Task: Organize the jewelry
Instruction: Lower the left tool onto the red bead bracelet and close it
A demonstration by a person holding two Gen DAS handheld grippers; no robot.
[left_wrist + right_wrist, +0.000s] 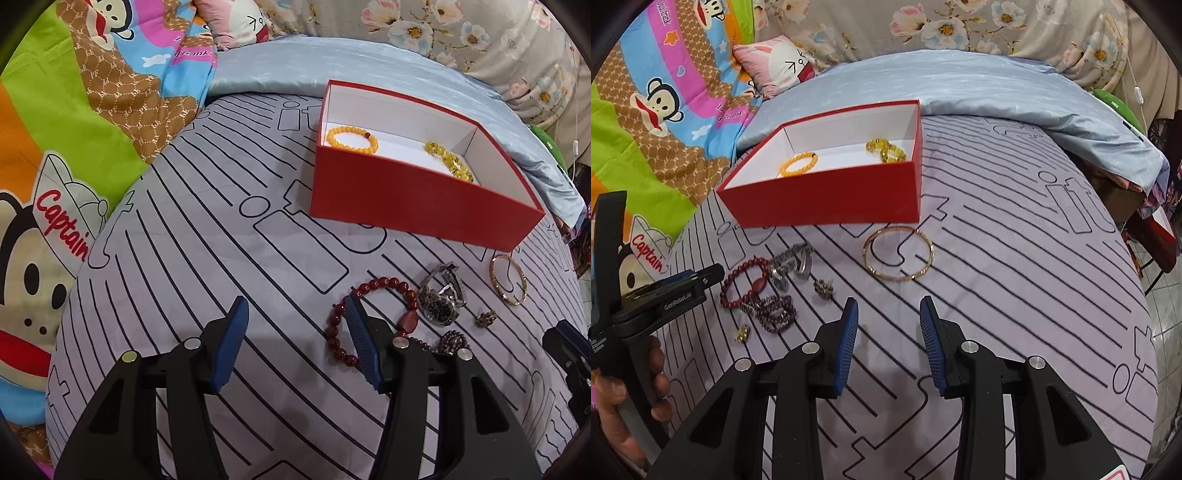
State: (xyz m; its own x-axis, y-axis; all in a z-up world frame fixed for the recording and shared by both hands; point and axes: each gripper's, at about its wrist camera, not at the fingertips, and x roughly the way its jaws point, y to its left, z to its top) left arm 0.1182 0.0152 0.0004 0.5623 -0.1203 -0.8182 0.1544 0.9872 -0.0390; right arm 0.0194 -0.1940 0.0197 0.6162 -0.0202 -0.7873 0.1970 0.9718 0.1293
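Note:
A red box (417, 201) (827, 201) with white lining holds an orange bead bracelet (352, 137) (798, 163) and a yellow bead bracelet (448, 160) (885, 150). In front of it on the bed lie a dark red bead bracelet (369, 314) (744, 282), a silver watch (441, 295) (792, 264), a gold bangle (508, 279) (898, 253), a purple bead piece (453, 341) (775, 312) and small earrings (485, 317) (823, 288). My left gripper (295, 314) is open, its right finger over the red bracelet. My right gripper (888, 314) is open and empty, just short of the bangle.
The jewelry lies on a grey striped bedsheet (207, 236) (1015, 258). A cartoon monkey blanket (55, 166) (665, 103) lies at the left, a pale blue quilt (280, 62) (979, 85) behind the box. The bed edge and floor show at the right (1161, 314).

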